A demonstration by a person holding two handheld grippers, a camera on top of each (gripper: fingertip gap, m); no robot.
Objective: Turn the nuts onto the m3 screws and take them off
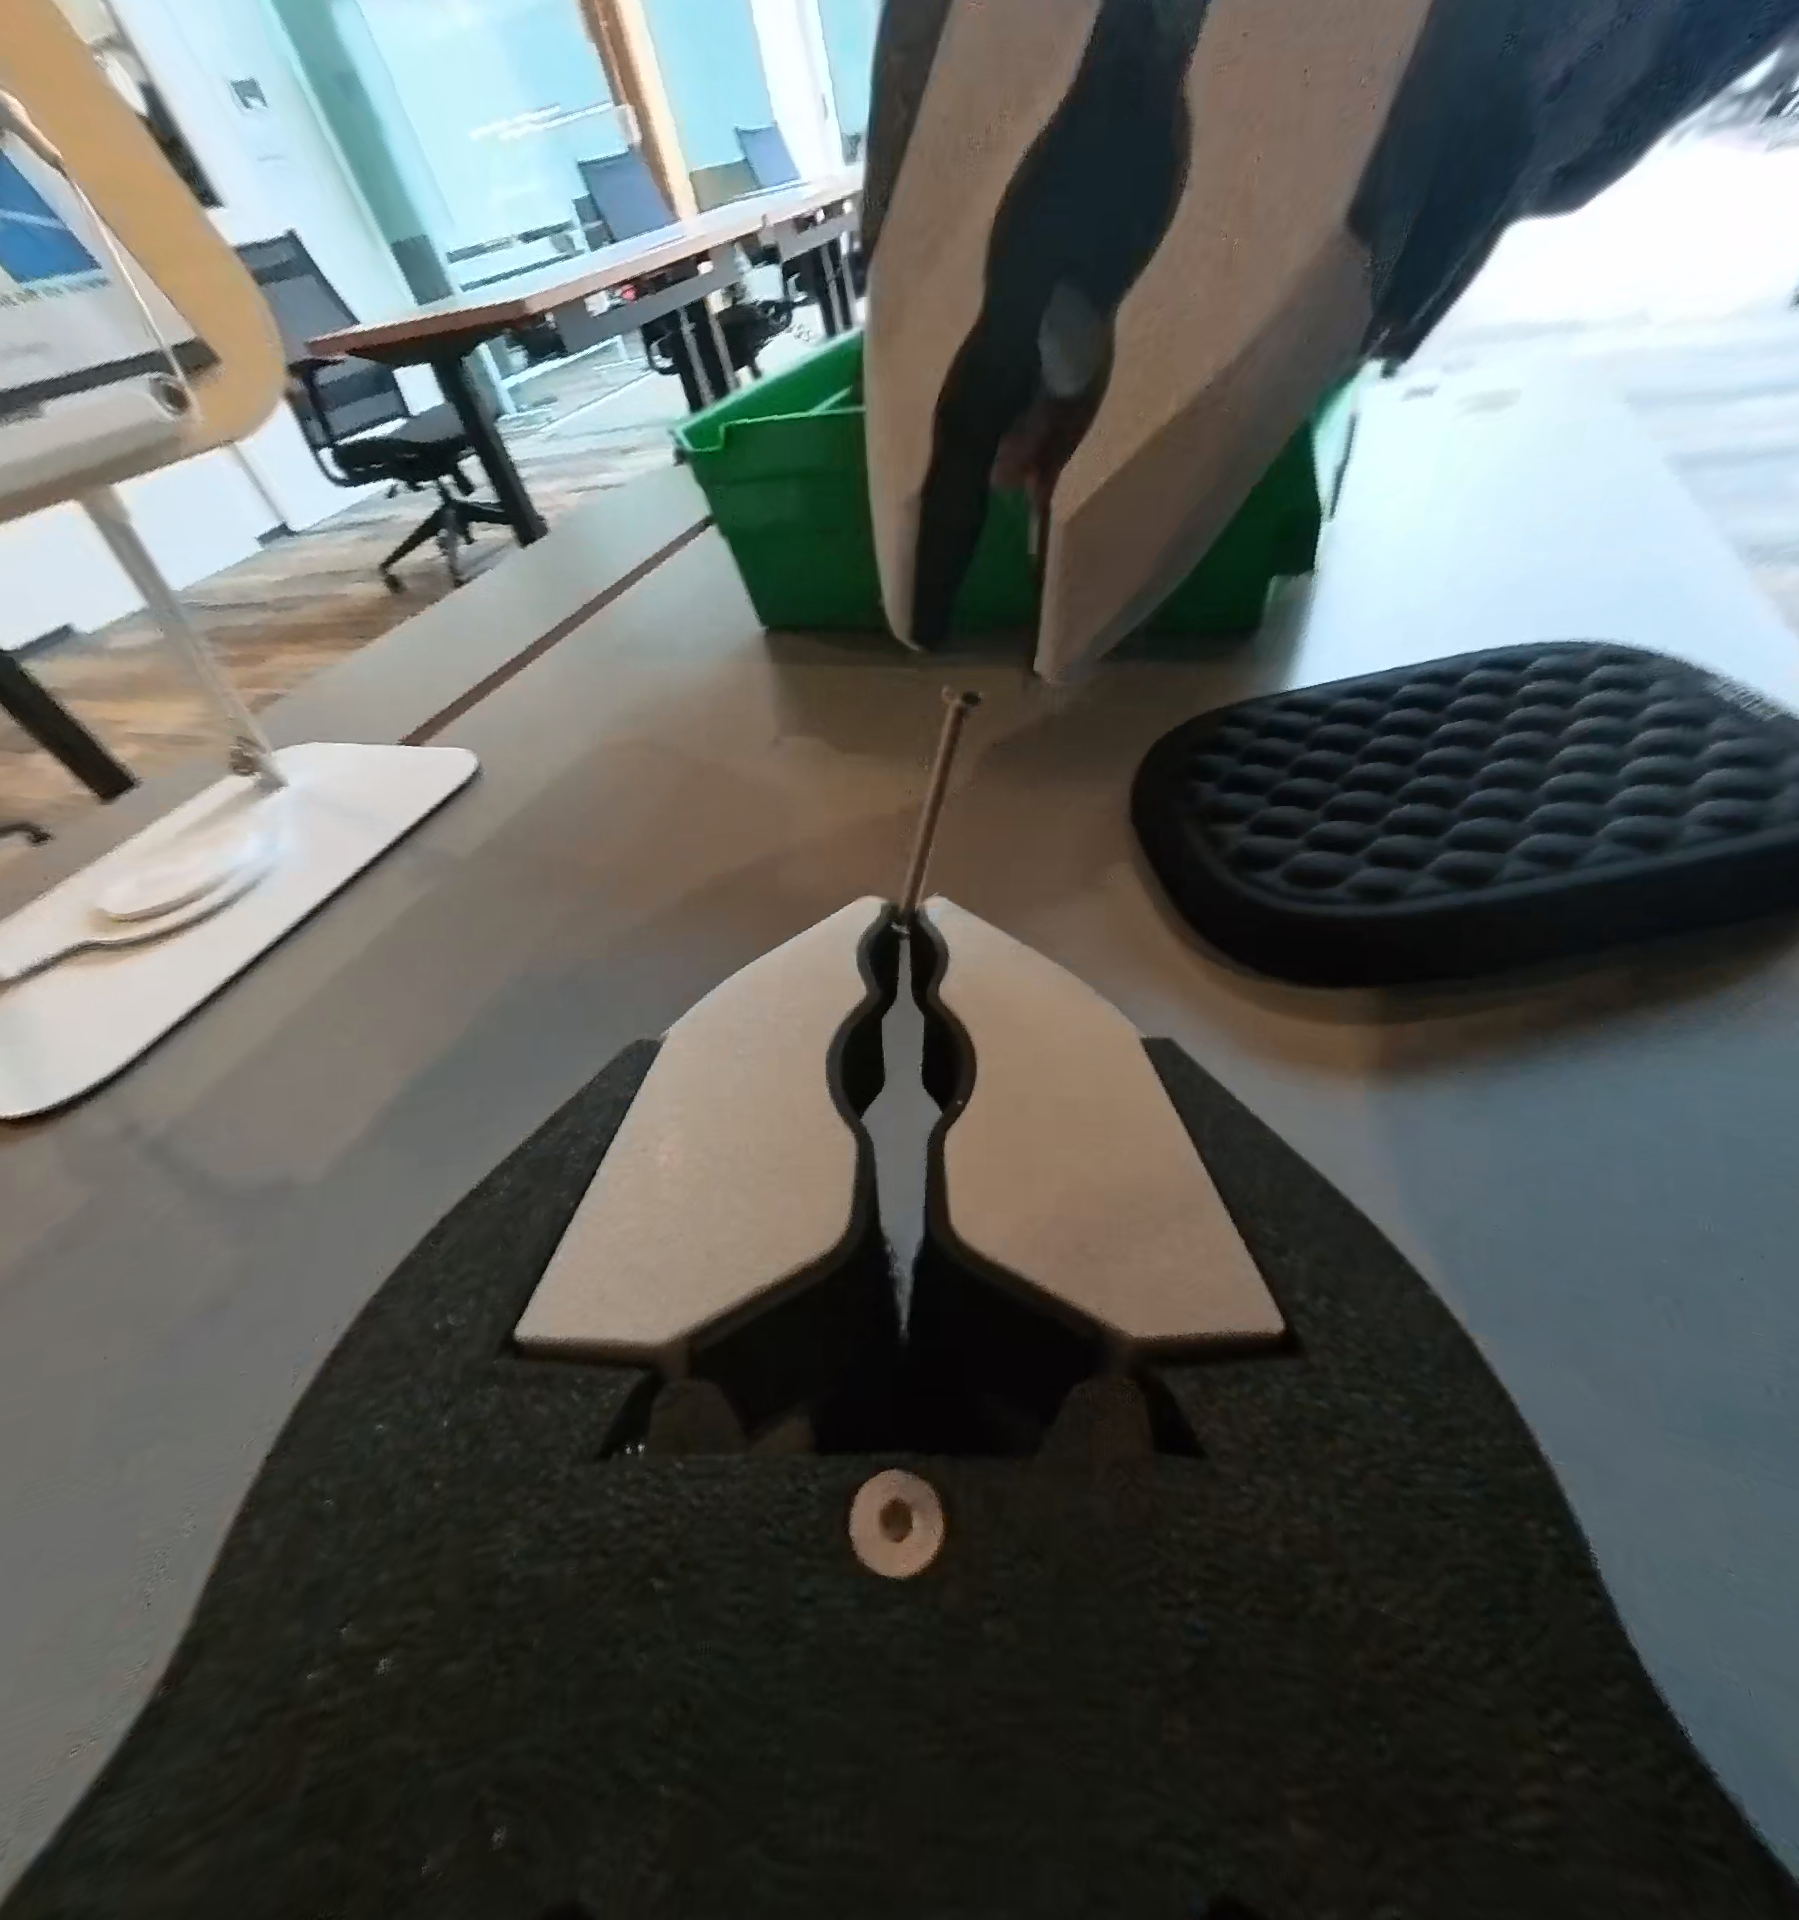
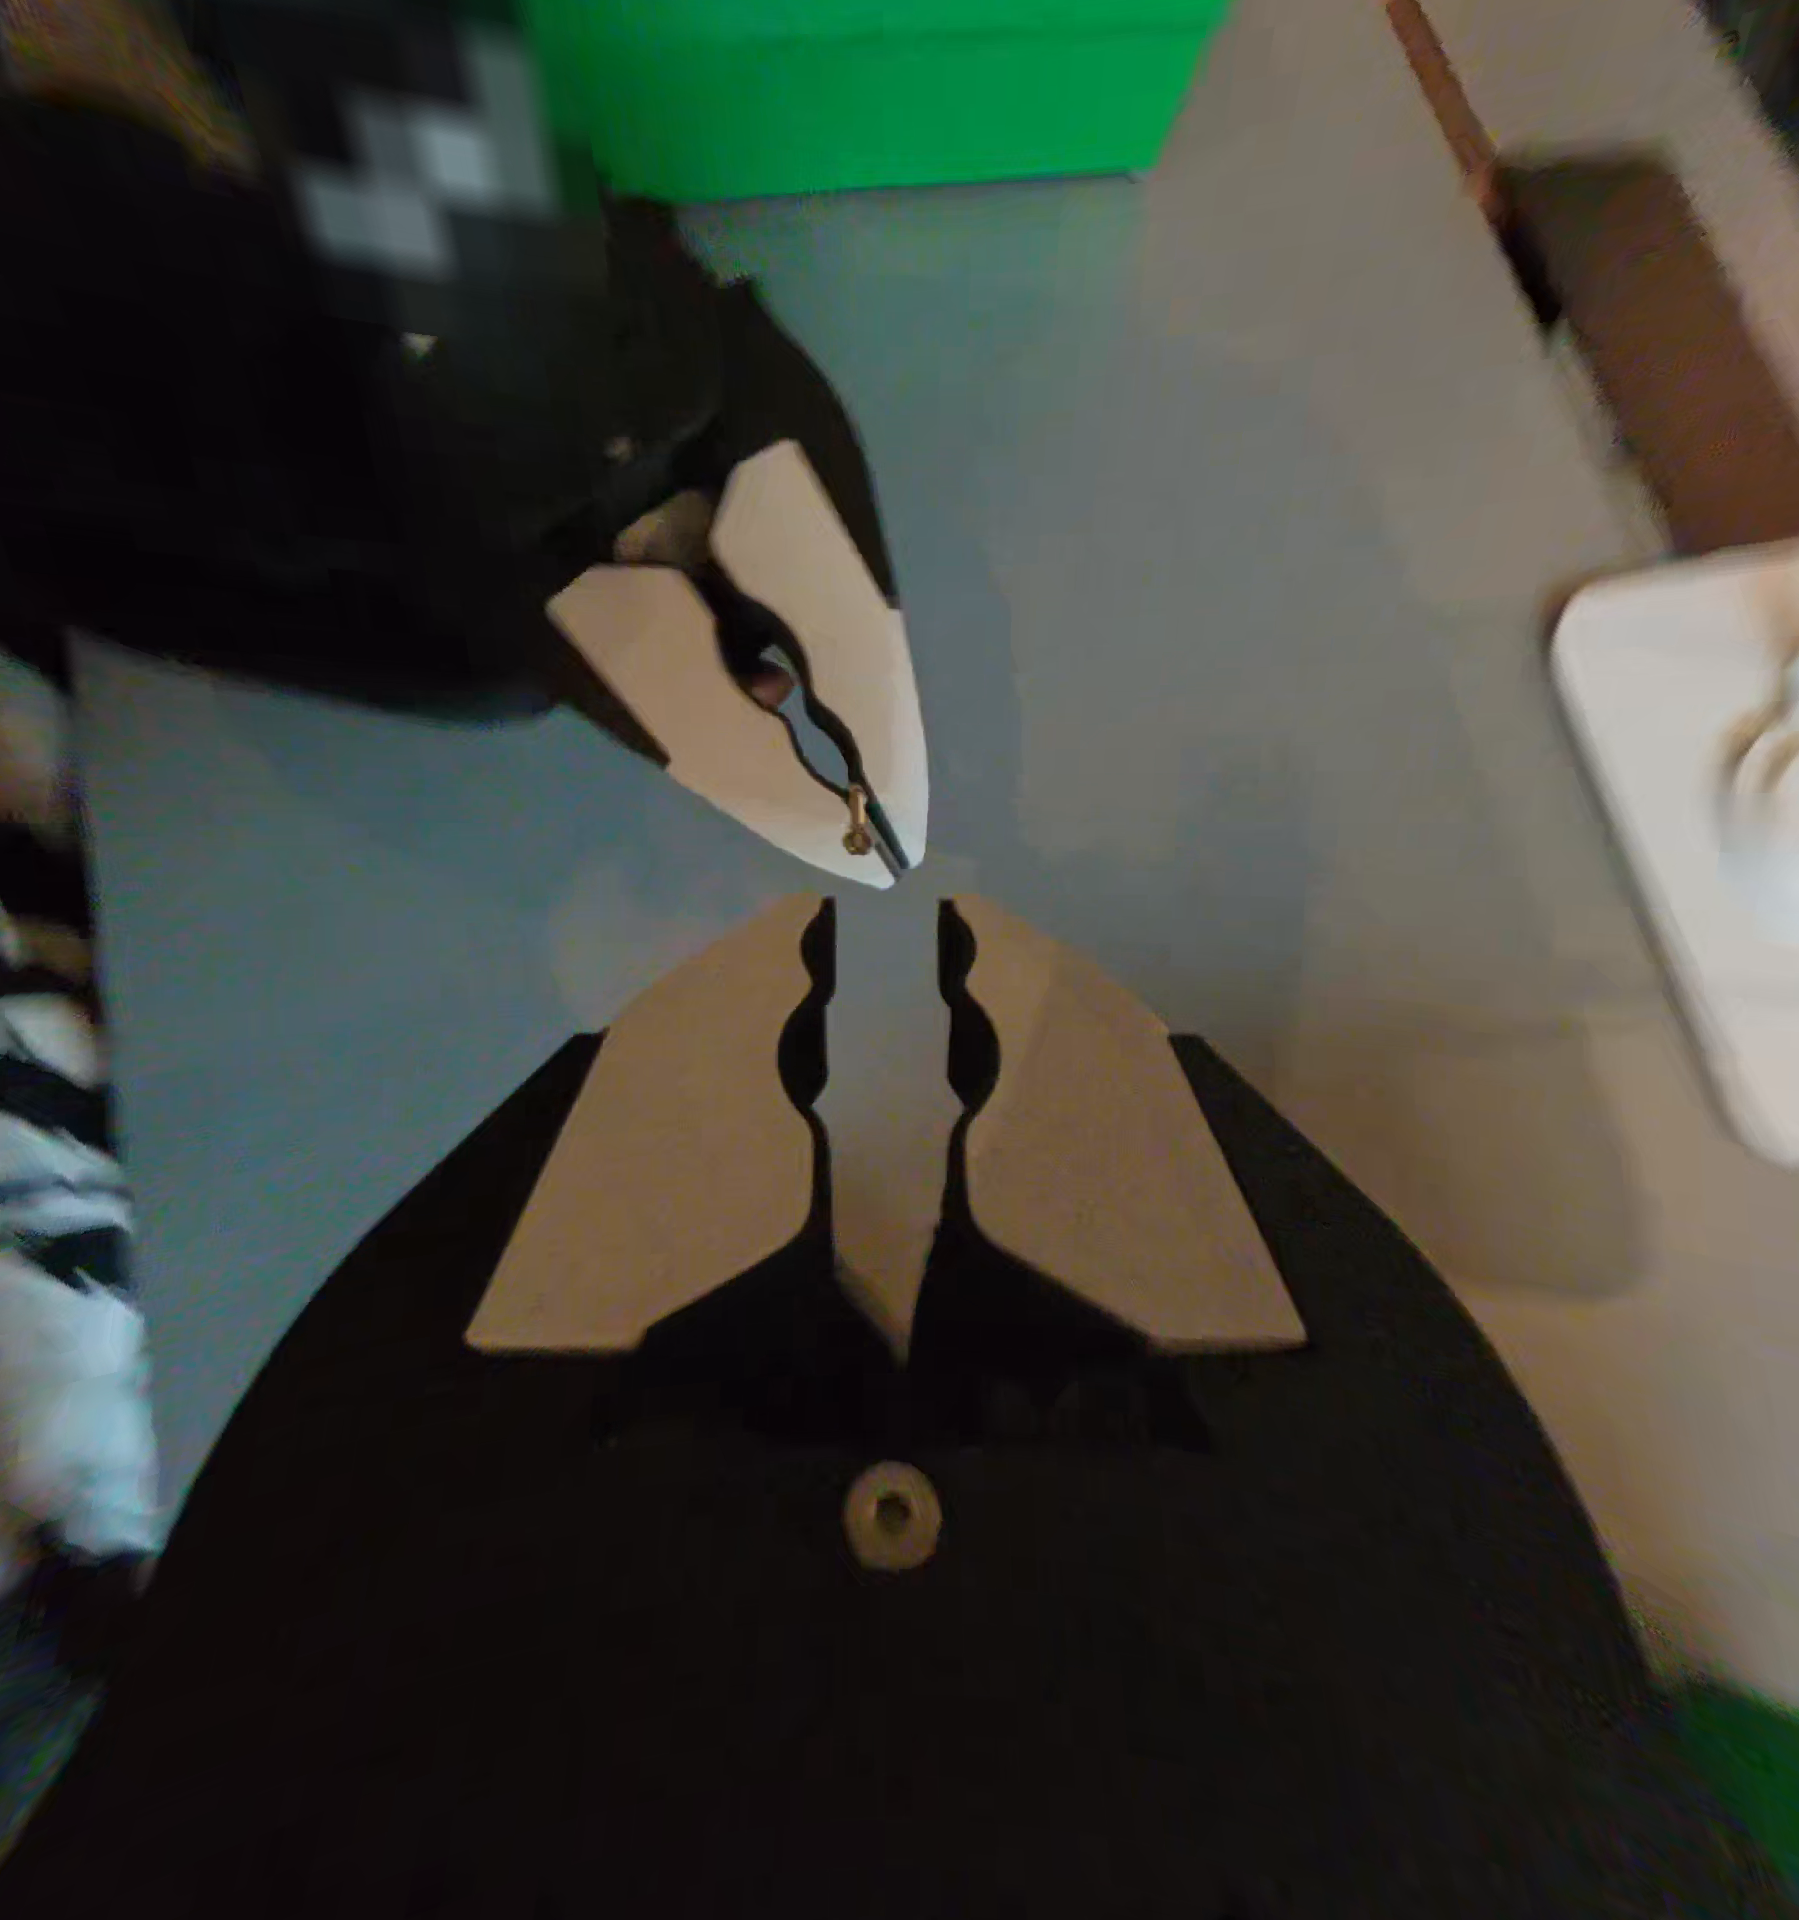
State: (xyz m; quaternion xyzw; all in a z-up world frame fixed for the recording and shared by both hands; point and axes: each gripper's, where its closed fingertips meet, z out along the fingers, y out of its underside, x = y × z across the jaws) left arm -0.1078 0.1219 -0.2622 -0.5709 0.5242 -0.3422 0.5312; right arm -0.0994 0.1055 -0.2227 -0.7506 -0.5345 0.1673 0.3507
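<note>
Left wrist view shows your left gripper [image 1: 910, 914] with its 2 fingertips pressed together on the lower end of a thin metal screw [image 1: 934, 810]. The screw stands up and away from the tips, leaning slightly right, with its head [image 1: 960, 704] at the far end. Your right gripper [image 1: 983, 649] hangs above and just beyond that head, tips pointing down, apart, with nothing between them; they do not touch the screw.

On the grey table [image 1: 562, 883] a black quilted pad [image 1: 1497, 810] lies to the right, a green bin [image 1: 801, 499] sits behind the right gripper, and a white stand base [image 1: 251, 831] rests at the left.

Right wrist view looks down on the table [image 2: 1186, 727]. Your right gripper's fingers [image 2: 1040, 1039] stand spread, bare table showing between them. Just beyond them the left gripper [image 2: 879, 847] points toward you, clamped on the screw [image 2: 855, 826], whose small brassy end shows at the tips. Motion blur is strong here, so you cannot tell whether a nut sits on the screw. The green bin [image 2: 874, 94] is at the top edge.
</note>
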